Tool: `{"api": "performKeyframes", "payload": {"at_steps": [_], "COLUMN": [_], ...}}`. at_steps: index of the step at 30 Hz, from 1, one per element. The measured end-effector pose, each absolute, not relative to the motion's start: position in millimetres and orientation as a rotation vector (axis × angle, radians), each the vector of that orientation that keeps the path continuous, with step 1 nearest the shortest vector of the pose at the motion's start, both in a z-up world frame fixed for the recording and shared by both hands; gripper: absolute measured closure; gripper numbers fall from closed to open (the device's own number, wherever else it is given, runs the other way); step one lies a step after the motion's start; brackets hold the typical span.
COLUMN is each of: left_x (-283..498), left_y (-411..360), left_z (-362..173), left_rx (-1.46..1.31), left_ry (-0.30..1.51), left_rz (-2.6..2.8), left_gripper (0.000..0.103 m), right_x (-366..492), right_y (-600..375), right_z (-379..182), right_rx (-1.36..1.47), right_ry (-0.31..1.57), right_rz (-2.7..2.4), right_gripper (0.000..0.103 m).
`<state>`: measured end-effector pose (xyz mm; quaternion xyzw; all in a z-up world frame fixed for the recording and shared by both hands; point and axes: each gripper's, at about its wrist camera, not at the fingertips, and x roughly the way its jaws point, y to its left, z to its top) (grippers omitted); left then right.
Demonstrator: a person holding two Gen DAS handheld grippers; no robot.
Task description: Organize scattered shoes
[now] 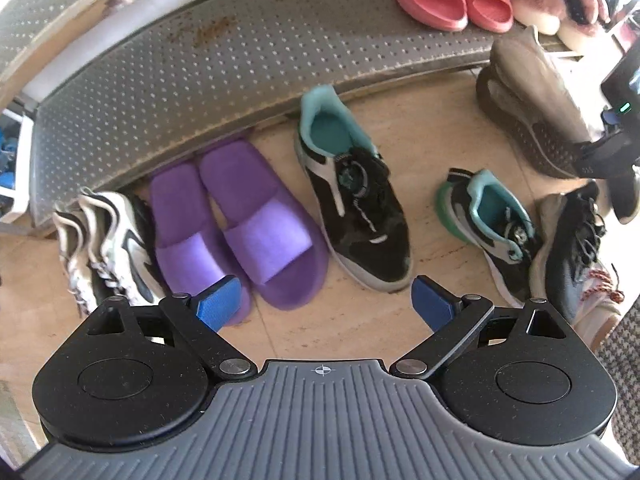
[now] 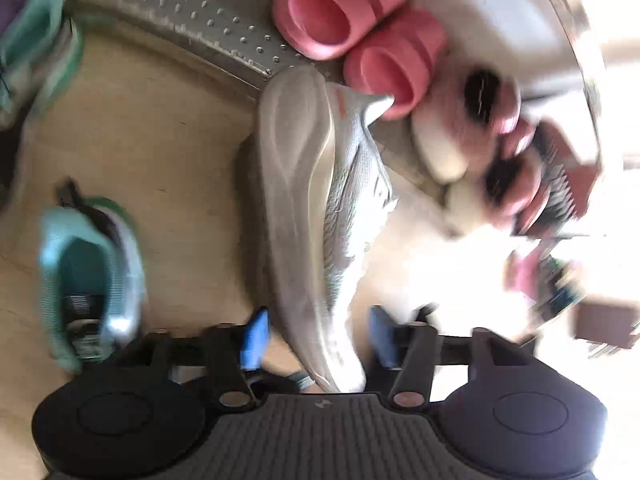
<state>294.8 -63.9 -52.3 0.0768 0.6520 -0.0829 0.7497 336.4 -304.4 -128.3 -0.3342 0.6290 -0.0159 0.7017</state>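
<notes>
**Desk:** What can't you make out from where you sit?

**Operator:** My right wrist view is smeared with motion blur. The right side is washed out by glare, and the fuzzy pink slippers on the metal shelf are just smudges. In my left view the white-and-black sneaker is half tucked under the shelf edge, and the dark laced shoe is cut off by the frame at the right. I can read no brand or writing on any shoe; the dial on the black-and-teal sneaker is too blurred.

**Desk:** And the tongs?

**Operator:** My right gripper has its blue pads on either side of a grey sneaker, turned sole-left, toe end pointing up toward the coral slides. The pads look close against it, so I read it as grasped, though blur keeps me from seeing the contact itself. My left gripper is spread wide and holds nothing; it hangs above the floor, with the purple slides just beyond its left pad and the black-and-teal sneaker's toe near its right pad. The matching teal sneaker lies further right, apart from its mate.
</notes>
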Motion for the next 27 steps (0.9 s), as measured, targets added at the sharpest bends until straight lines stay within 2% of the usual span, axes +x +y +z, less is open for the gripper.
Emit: {"api": "performKeyframes", "payload": {"at_steps": [2, 4, 6, 9, 11, 15, 20, 25, 26, 27], "left_x": [292, 290, 288, 279, 273, 267, 287, 303, 306, 309], "left_y": [-66, -69, -72, -83, -90, -110, -151, -183, -190, -196], "left_z": [-53, -55, -56, -63, -69, -96, -144, -182, -190, -198], "left_rx": [0.154, 0.157, 0.161, 0.172, 0.185, 0.146, 0.058, 0.159, 0.180, 0.201], "left_ry": [1.419, 1.402, 1.395, 1.362, 1.325, 1.274, 1.259, 1.274, 1.277, 1.280], "left_rz": [-0.198, -0.213, -0.225, -0.288, -0.335, -0.449, -0.456, -0.448, -0.447, -0.445], "left_gripper": [0.008, 0.008, 0.010, 0.014, 0.019, 0.037, 0.039, 0.039, 0.043, 0.054], "right_x": [336, 334, 327, 302, 289, 294, 297, 295, 296, 296], "right_y": [-300, -295, -298, -293, -285, -279, -295, -323, -328, -332], "right_z": [-92, -50, -16, 31, 50, 56, 64, 64, 65, 66], "right_rx": [-0.565, -0.334, -0.088, 0.303, 0.431, 0.462, 0.421, 0.393, 0.379, 0.359], "right_ry": [1.383, 1.341, 1.296, 1.189, 1.086, 1.119, 1.096, 1.095, 1.084, 1.072], "right_rz": [-0.049, -0.081, -0.094, -0.034, 0.018, 0.034, 0.027, 0.006, -0.007, -0.018], "right_gripper": [0.038, 0.020, 0.011, 0.008, 0.007, 0.009, 0.008, 0.007, 0.007, 0.007]}}
